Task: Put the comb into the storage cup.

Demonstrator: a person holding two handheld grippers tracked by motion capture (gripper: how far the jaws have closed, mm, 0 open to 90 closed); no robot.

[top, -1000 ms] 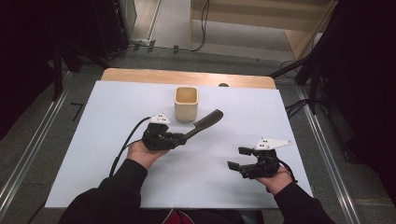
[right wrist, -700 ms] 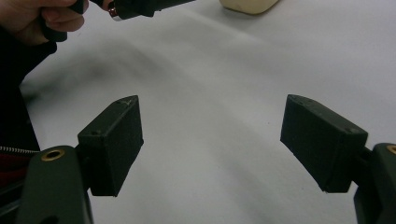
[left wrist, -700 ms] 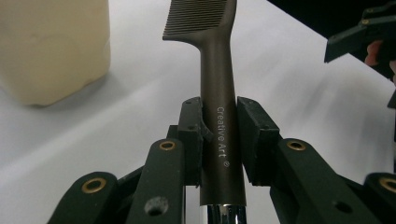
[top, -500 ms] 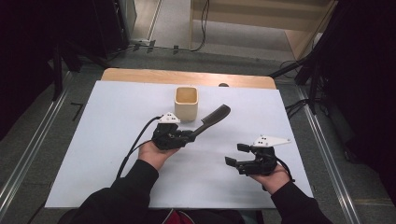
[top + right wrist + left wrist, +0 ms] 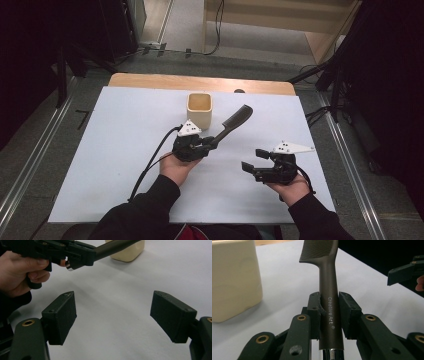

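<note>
Two hand-held claws work above a white surface (image 5: 125, 150), each forearm entering from the near edge in a black sleeve. The left claw (image 5: 209, 145) is carried in a palm-up left hand (image 5: 176, 167) near the middle of the surface, its body lying roughly level and its jaws directed away from the person and toward the right. It is clamped on the handle of a dark brown comb (image 5: 234, 122); in the left gripper view both pads press the sides of the handle (image 5: 329, 302), just above its chrome end cap, with the toothed head extending beyond the jaws. The comb is clear of the surface, slanting up and to the right, its head just beside the right side of a cream square cup (image 5: 200, 110), which stands upright at the far middle of the surface. Whether comb and cup touch cannot be told. The right claw (image 5: 254, 162) is held in the right hand (image 5: 290, 187) nearer the right edge, well apart from the comb, pointing left. Its jaws stand wide apart with nothing between them, bare surface showing in the gap in the right gripper view.
</note>
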